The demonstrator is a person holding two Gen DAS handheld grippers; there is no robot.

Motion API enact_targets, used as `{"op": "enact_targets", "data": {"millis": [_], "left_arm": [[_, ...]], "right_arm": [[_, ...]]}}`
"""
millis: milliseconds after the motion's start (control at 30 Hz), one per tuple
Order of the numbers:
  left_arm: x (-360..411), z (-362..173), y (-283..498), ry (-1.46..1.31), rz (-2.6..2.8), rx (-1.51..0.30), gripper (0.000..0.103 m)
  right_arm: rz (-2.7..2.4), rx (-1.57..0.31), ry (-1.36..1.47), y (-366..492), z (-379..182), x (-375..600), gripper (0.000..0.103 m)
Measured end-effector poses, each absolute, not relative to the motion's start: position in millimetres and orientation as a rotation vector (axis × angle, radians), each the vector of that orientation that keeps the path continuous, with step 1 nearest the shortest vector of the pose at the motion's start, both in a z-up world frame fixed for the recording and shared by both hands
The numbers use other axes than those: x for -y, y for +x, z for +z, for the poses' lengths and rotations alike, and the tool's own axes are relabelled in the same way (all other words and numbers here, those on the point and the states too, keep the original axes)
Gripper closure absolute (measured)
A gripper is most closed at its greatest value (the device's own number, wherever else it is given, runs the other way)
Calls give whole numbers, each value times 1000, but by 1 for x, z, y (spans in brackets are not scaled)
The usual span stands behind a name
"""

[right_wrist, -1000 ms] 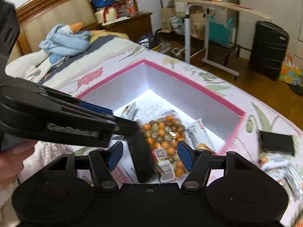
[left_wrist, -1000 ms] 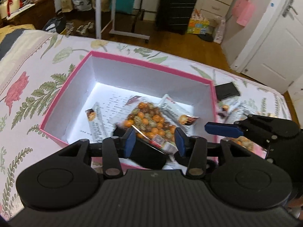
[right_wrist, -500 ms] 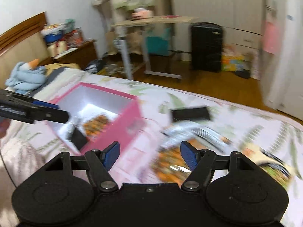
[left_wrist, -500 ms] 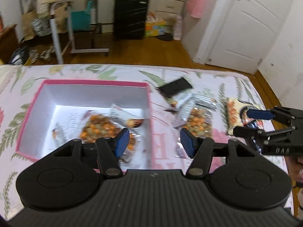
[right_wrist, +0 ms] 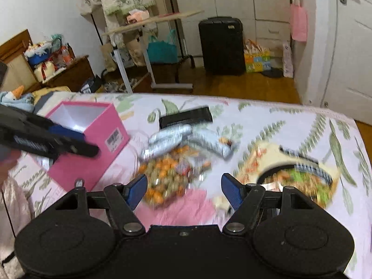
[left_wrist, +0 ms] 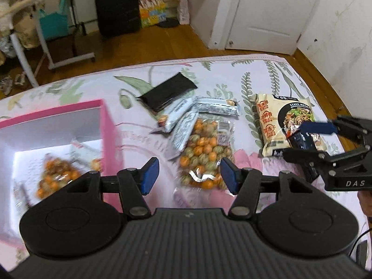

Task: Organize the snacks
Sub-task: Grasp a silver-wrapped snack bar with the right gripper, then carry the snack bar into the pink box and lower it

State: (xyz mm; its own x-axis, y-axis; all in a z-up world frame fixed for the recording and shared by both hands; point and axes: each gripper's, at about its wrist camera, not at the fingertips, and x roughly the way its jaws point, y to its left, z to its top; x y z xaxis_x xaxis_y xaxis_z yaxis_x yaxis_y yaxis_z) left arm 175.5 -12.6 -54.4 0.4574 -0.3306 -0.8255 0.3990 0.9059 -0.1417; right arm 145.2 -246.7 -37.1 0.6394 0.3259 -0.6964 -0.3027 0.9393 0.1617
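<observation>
Pink cardboard forms the open box [left_wrist: 108, 125] that stands on the flowered bedspread [left_wrist: 232, 74]. Inside it lie a clear bag of orange and green balls [left_wrist: 55, 174] and a small white packet [left_wrist: 80, 146].

Beside the box, on the bedspread, the other snacks lie loose. A second bag of orange and green balls [left_wrist: 204, 153] is in the middle. Three silver-white bars [left_wrist: 183, 116] lie at its far end, partly over it, and a flat black packet [left_wrist: 169, 90] lies just behind them. A cream noodle packet [left_wrist: 279, 121] with a picture of a bowl lies apart, toward the foot corner of the bed.

The left gripper [left_wrist: 189, 174] hangs over the near end of the second bag; its blue fingers [left_wrist: 150, 175] are spread and nothing is between them. The right gripper [right_wrist: 183, 188] is above the bedspread between that bag and the noodle packet, its fingers [right_wrist: 230, 191] also spread and empty. In the left wrist view, its fingers are seen over the near edge of the noodle packet.
</observation>
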Motion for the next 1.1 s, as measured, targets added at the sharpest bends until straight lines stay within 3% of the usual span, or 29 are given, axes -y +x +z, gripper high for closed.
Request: {"op": "enact_targets", "data": {"millis": [267,500,667,767,800,1100], "left_arm": [[42,-103,248,146,-404,-1106,46],[56,-135,266,163,-432,-1168,49],[58,-141,262,136,-450,-1152,63],[59,-141,258,193,-445,-1124,80],[58,-140,256,208,-447,-1115,81],[42,-120,239,173,-473,-1106,83]], "right_arm": [[445,-804,-91,239,-72,246,31],[541,-876,-203,281,-110,223,34],[494,-940,-249,291,-128,218,34],[459,-956,-239,288,-127,221,51],[427,-971,-249,288,-126,221,69],[323,-941,-119,252,-94,234,72]]}}
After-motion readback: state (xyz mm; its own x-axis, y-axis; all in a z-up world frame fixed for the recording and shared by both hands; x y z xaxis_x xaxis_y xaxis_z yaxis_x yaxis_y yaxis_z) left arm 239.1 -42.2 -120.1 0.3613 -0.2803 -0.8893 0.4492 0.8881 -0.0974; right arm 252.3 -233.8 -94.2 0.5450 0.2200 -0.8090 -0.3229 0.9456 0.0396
